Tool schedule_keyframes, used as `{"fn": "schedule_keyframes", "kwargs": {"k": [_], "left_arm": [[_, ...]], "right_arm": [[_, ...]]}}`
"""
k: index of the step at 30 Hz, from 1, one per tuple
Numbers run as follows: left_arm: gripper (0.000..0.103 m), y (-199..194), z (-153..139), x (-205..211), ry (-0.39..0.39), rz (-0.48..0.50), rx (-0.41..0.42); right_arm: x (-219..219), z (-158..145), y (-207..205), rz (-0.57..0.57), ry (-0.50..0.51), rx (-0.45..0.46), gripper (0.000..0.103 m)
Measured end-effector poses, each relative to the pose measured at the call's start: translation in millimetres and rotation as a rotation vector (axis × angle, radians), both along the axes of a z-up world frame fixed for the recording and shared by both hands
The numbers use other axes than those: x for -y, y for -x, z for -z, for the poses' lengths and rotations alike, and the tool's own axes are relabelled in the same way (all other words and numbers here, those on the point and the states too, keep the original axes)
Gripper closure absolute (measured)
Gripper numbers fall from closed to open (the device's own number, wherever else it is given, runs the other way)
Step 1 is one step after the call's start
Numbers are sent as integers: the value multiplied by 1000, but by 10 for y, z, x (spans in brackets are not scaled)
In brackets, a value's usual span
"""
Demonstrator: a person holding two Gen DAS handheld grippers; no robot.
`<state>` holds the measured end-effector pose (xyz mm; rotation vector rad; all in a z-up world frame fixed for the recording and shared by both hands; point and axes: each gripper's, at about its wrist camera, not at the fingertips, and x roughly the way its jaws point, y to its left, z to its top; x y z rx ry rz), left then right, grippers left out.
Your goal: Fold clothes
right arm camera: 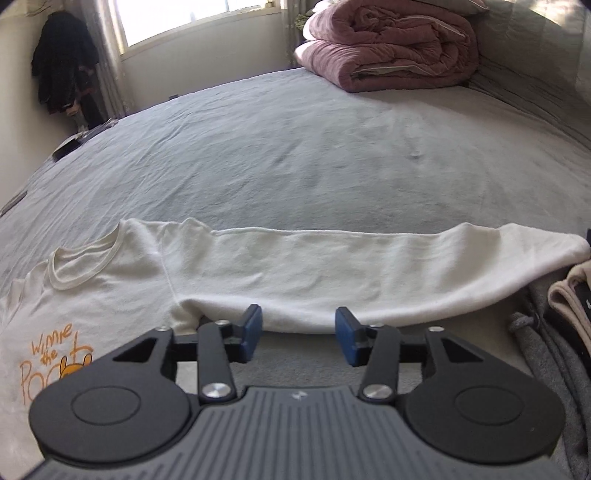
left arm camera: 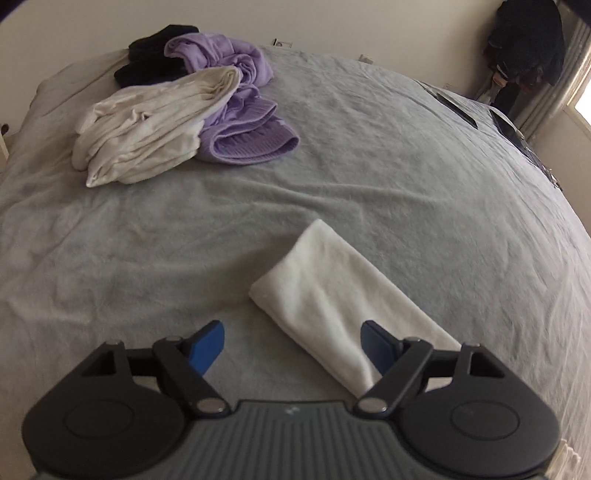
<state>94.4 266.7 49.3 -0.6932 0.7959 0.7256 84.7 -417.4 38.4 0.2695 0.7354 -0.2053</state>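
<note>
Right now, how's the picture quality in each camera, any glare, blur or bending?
Left wrist view: dim and flat, fisheye bows the grey bed, a blown-out window at the right edge, the white sleeve slightly soft. Right wrist view: brighter, window overexposed, corners darkened, the white shirt fairly sharp.

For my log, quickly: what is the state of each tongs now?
Left tongs: open, holding nothing.
Right tongs: open, holding nothing, just before the white sleeve.
</note>
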Motion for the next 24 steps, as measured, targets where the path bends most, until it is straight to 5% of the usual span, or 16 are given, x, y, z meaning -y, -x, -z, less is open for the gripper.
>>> {"fn": "schedule_keyframes", "kwargs": {"k": [4,9,14,24], "left_arm": [[20,-75,0,215,107,112,63],[17,-238,-96,844,48,384,101],[17,-317,11,1334,42,561,74],[17,-337,57,1620,-59,647,61]], "right_arm": [[379,27,53,162,-132,-8,50],[794,95,227,342,-348,22,50],[928,178,291,429,-446,51,50],[925,126,264,504,-193,118,54]]}}
